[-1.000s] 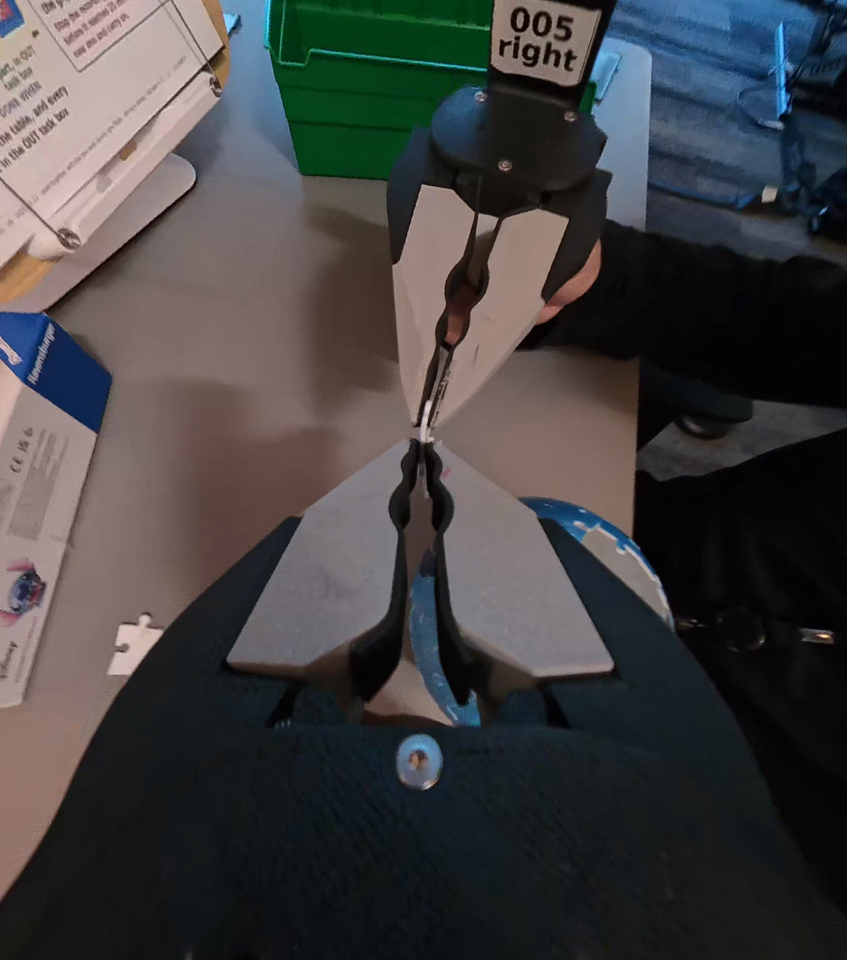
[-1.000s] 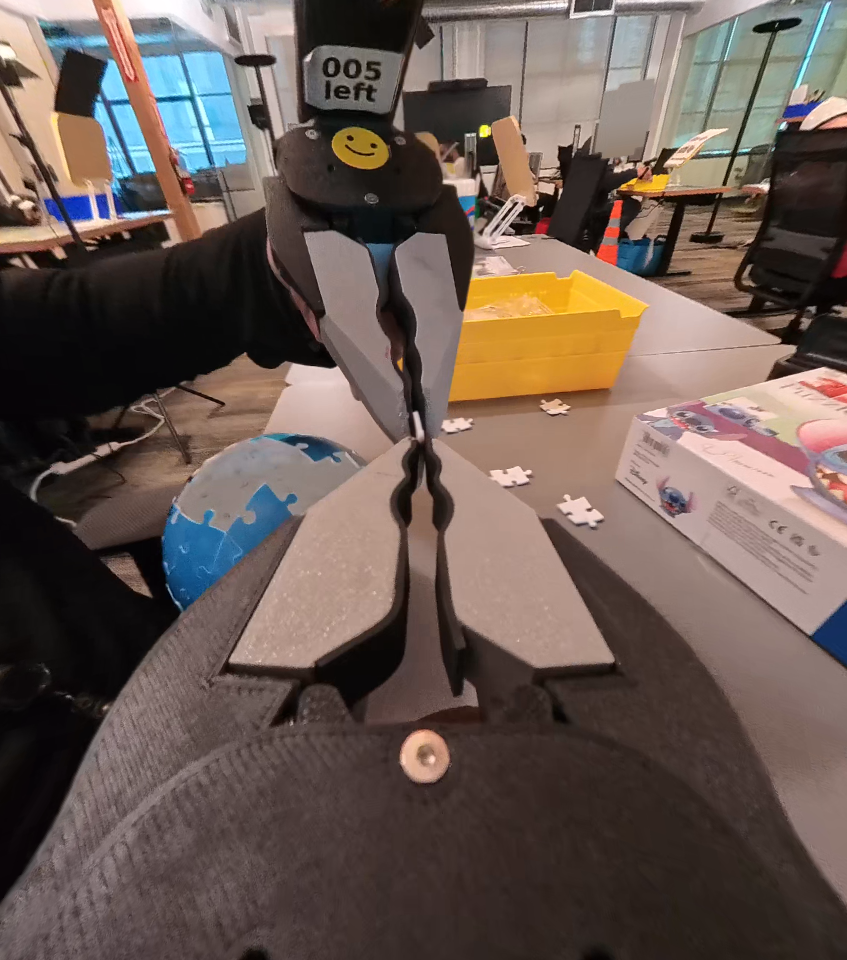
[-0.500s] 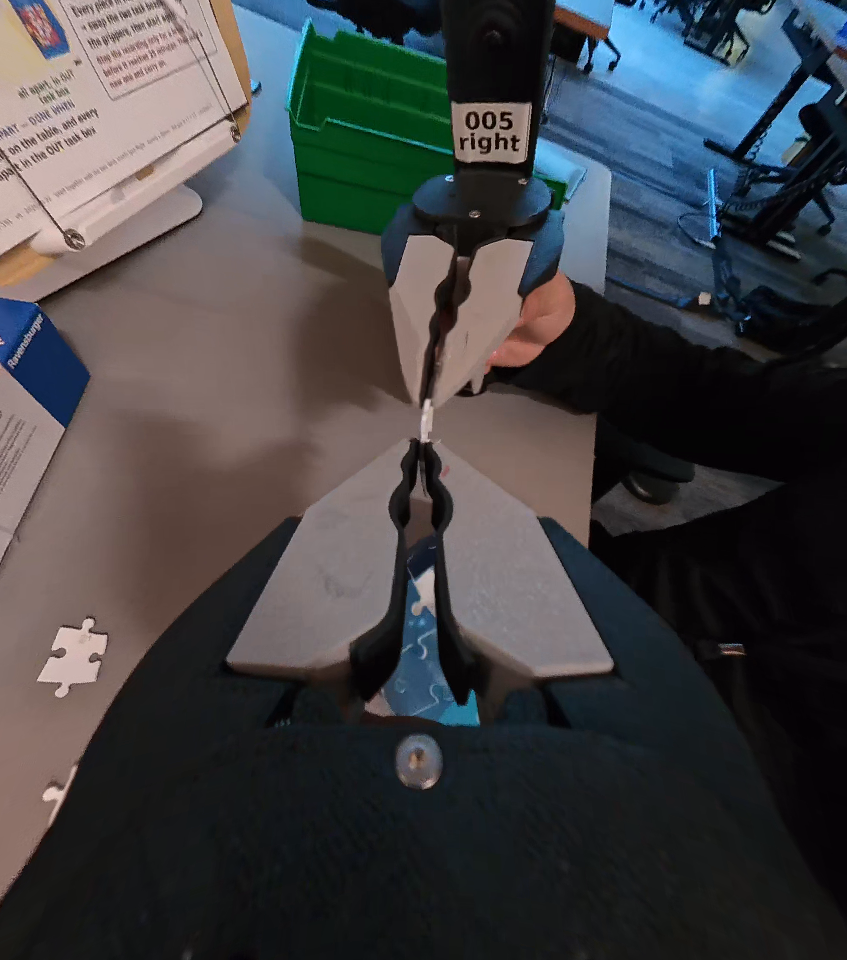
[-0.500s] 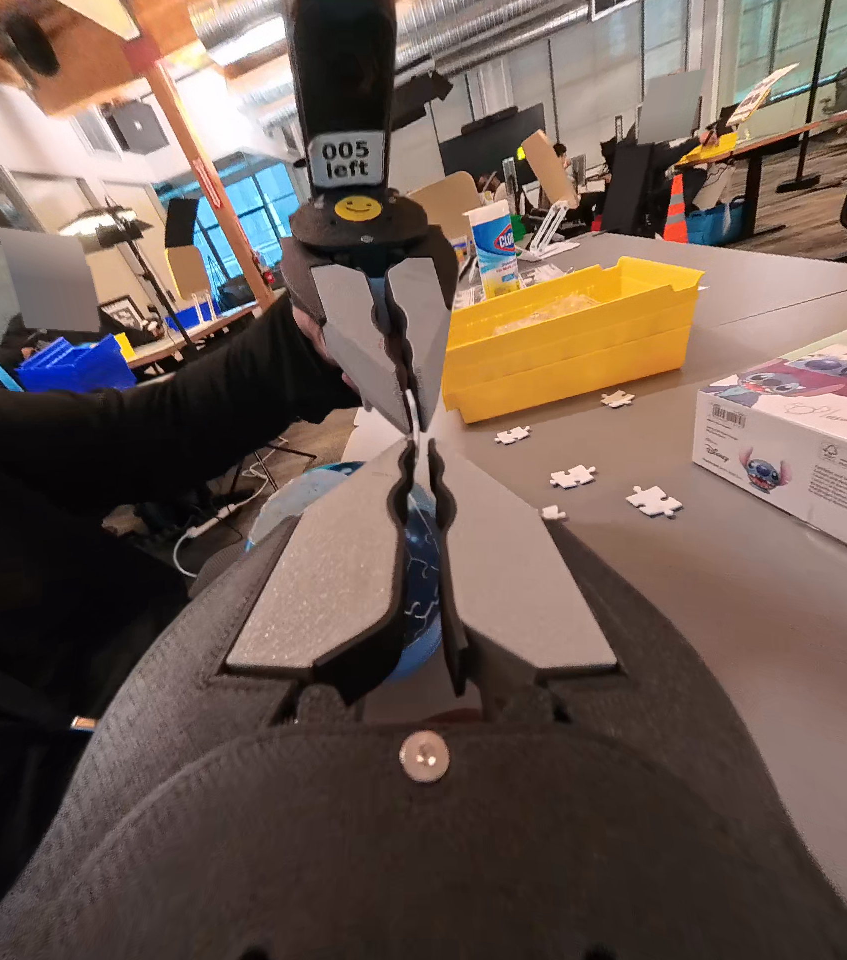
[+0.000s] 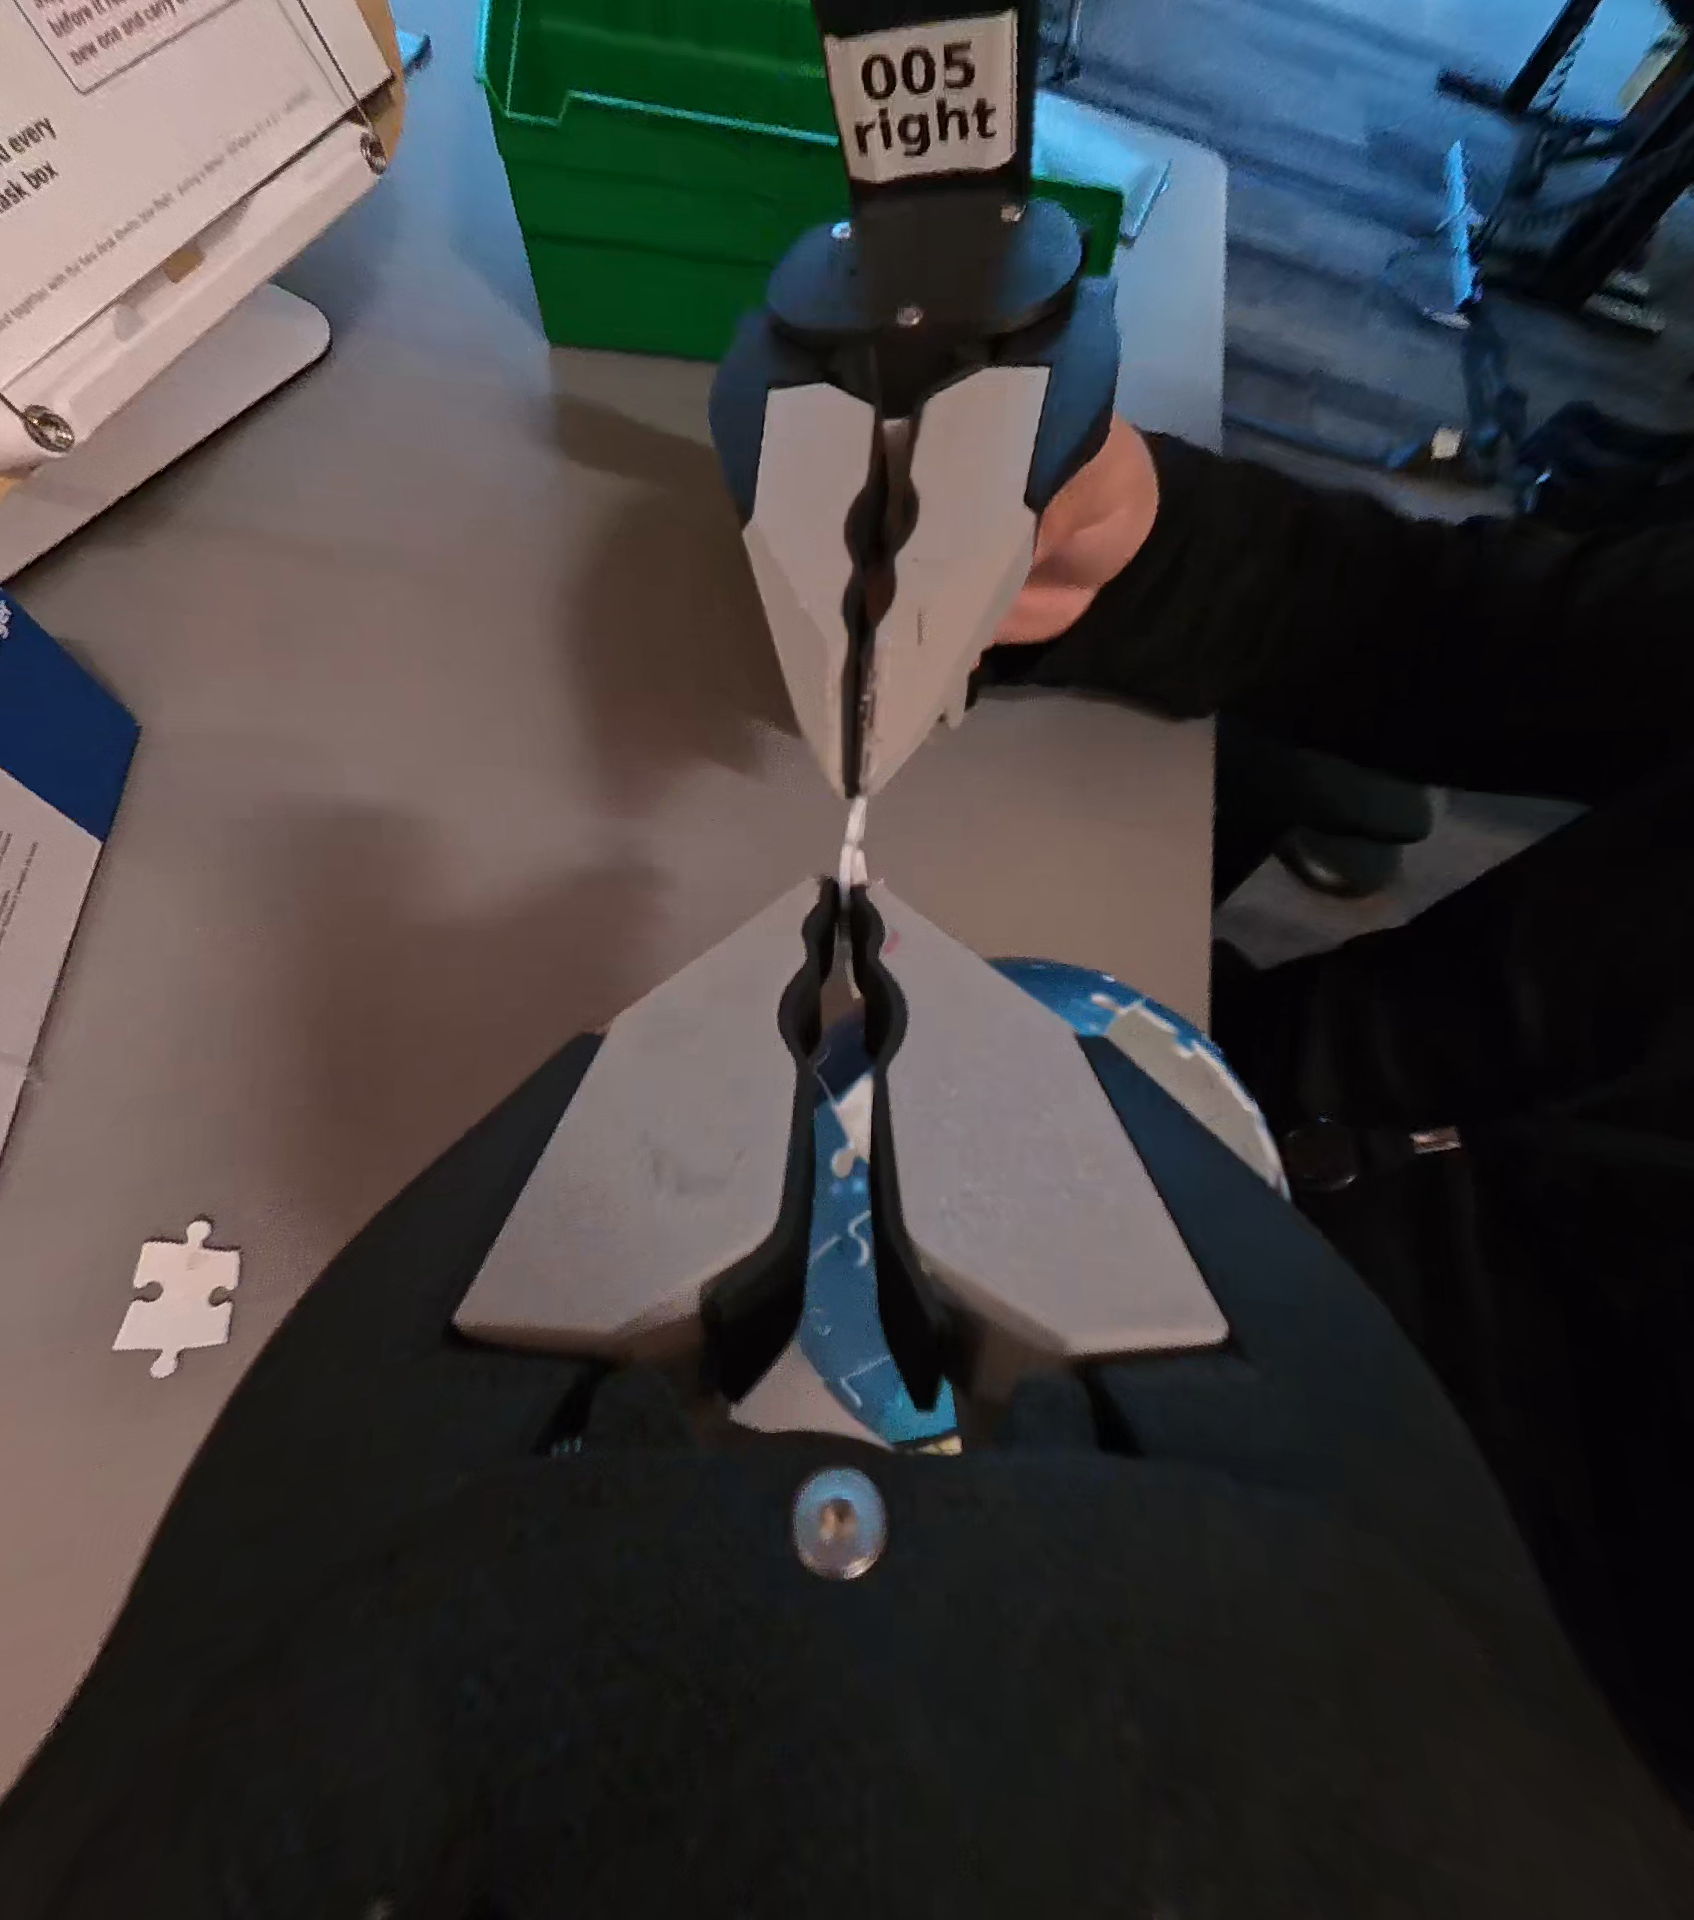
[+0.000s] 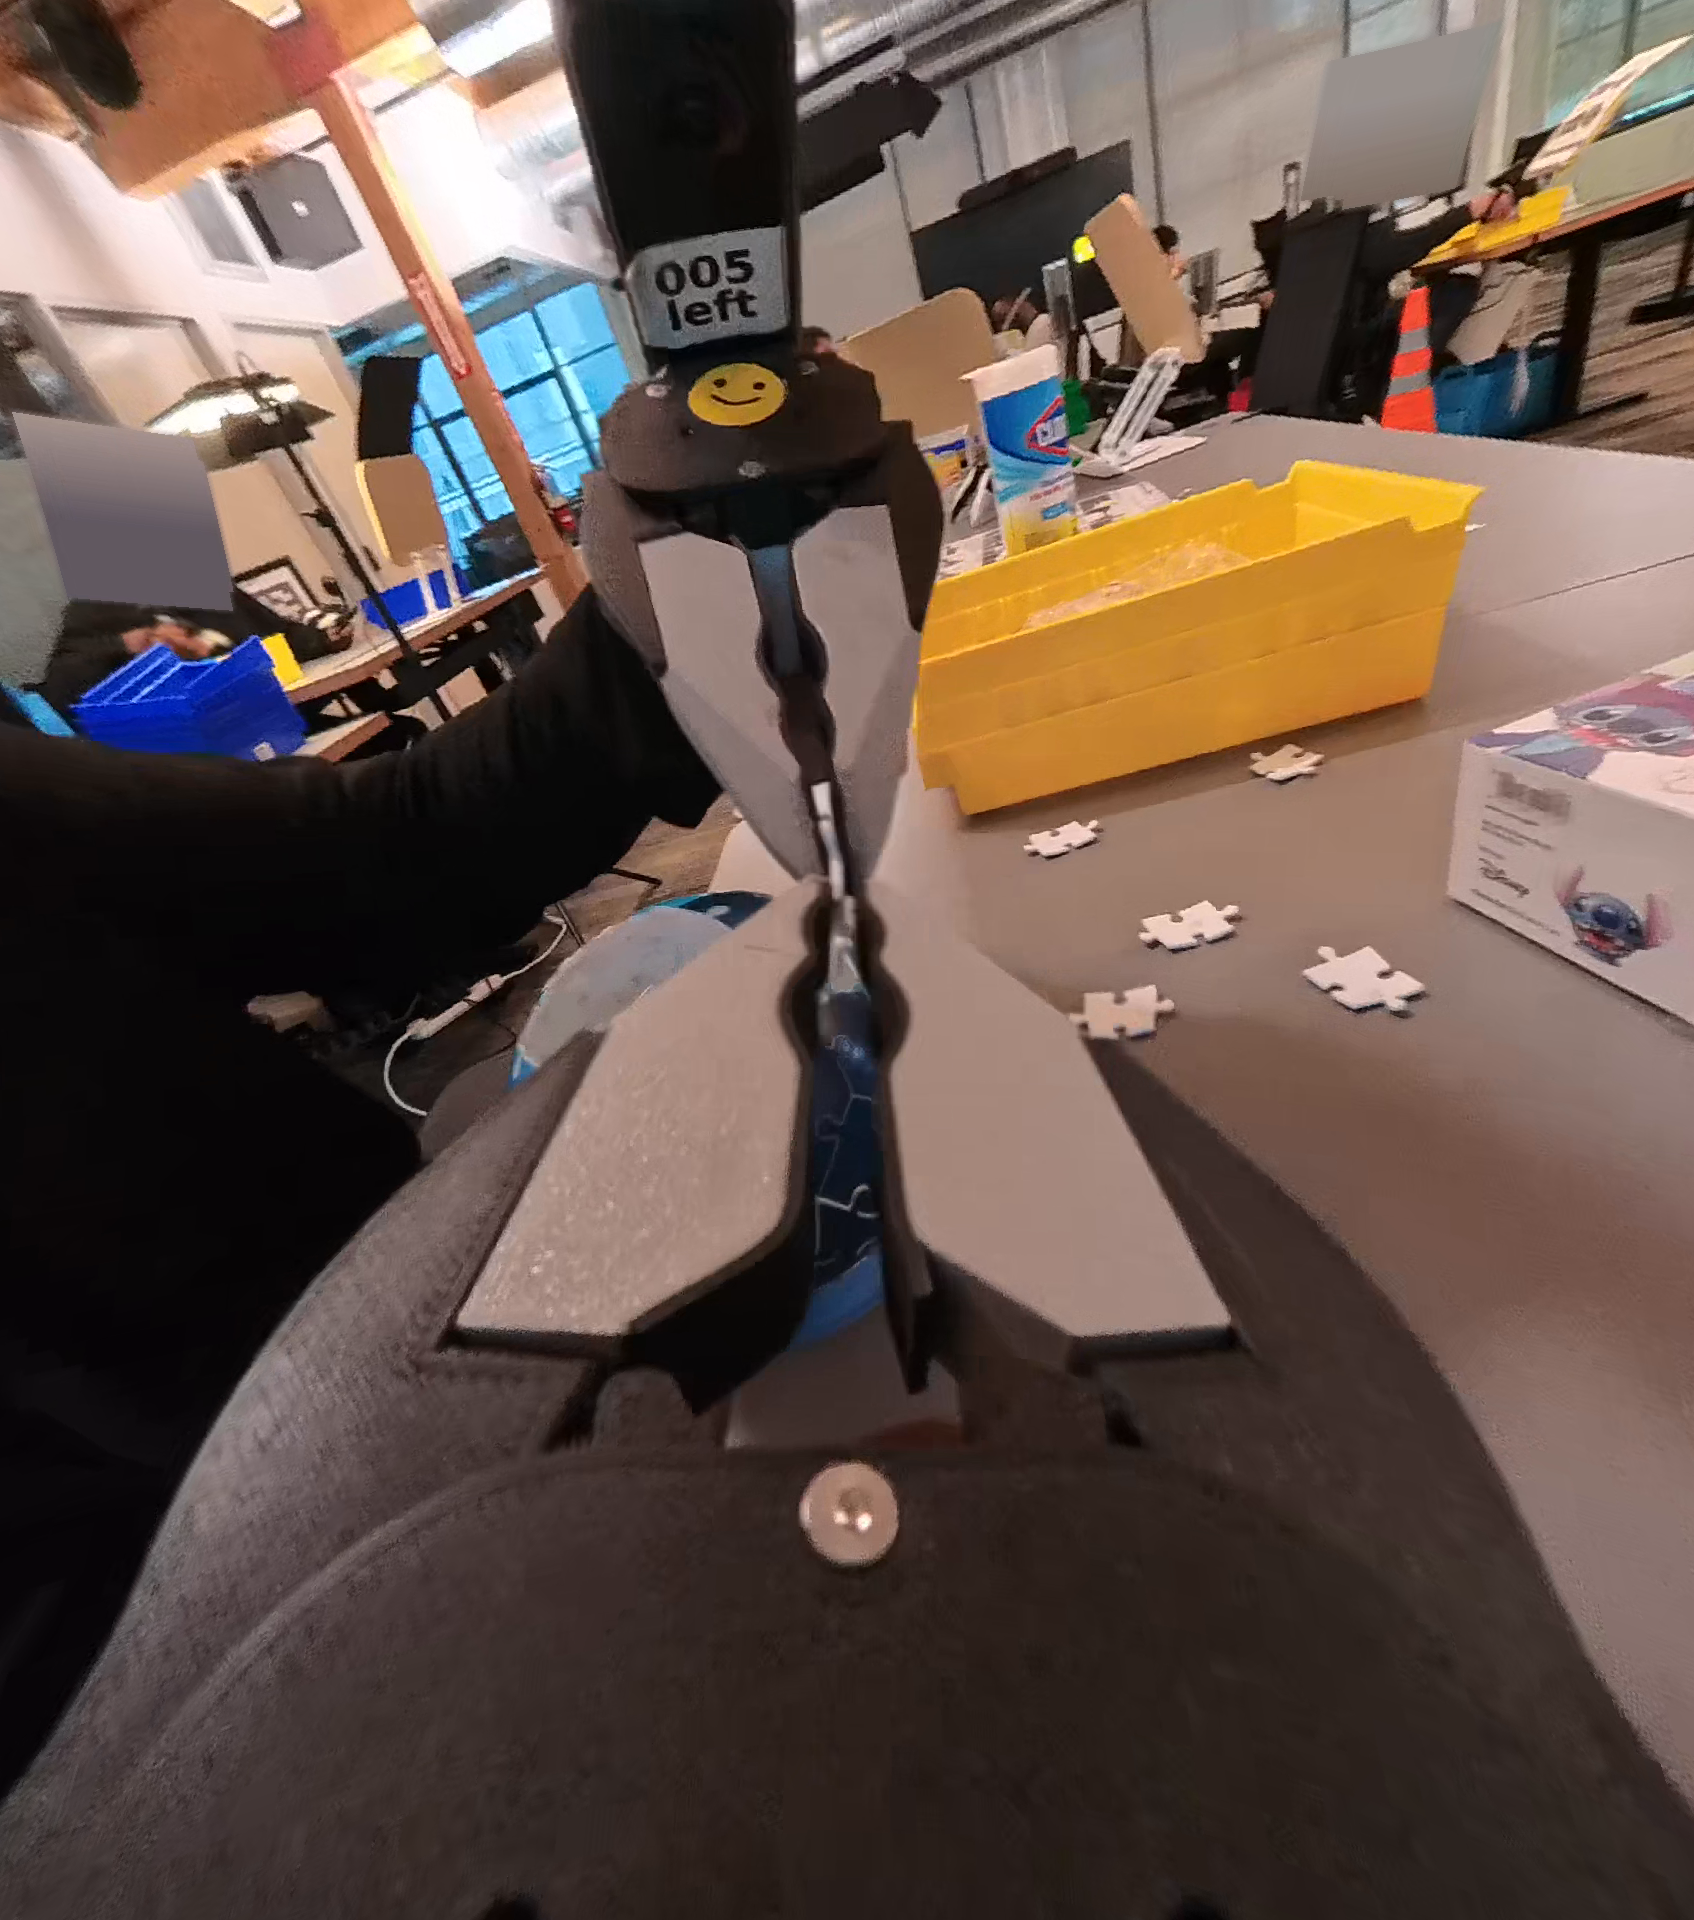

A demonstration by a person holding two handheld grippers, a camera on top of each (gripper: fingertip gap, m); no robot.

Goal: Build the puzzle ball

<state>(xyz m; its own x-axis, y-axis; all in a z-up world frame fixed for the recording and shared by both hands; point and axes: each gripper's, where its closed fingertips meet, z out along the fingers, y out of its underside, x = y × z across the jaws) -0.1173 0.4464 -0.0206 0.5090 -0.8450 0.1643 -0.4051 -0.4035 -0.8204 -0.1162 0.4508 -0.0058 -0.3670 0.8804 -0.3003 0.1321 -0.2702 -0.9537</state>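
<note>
we see the left gripper (image 5: 848, 891) and the right gripper (image 5: 855, 781) meeting tip to tip above the table (image 5: 427, 665), with one thin white puzzle piece (image 5: 853, 840) seen edge-on, bridging the gap between them. right gripper: jaws pressed together on the far end of the piece. left gripper: jaws drawn in at the tips, with the near end of the piece at or between them — whether they truly pinch it, we cannot tell.

in the right wrist view the same piece (image 6: 827, 831) shows as a white strip inside the left gripper's (image 6: 835, 883) tips, and the right gripper's (image 6: 841, 914) tips sit against them.

the puzzle ball (image 5: 1149, 1049) — blue, partly built — lies below and behind the left gripper's fingers, at the table's near edge, apart from both sets of jaws; it also shows through the gap between the fingers.

loose white pieces (image 6: 1186, 925) lie on the table between the yellow bin (image 6: 1186, 634) and the puzzle box (image 6: 1632, 842). a green bin (image 5: 656, 177) stands beyond the right gripper.
</note>
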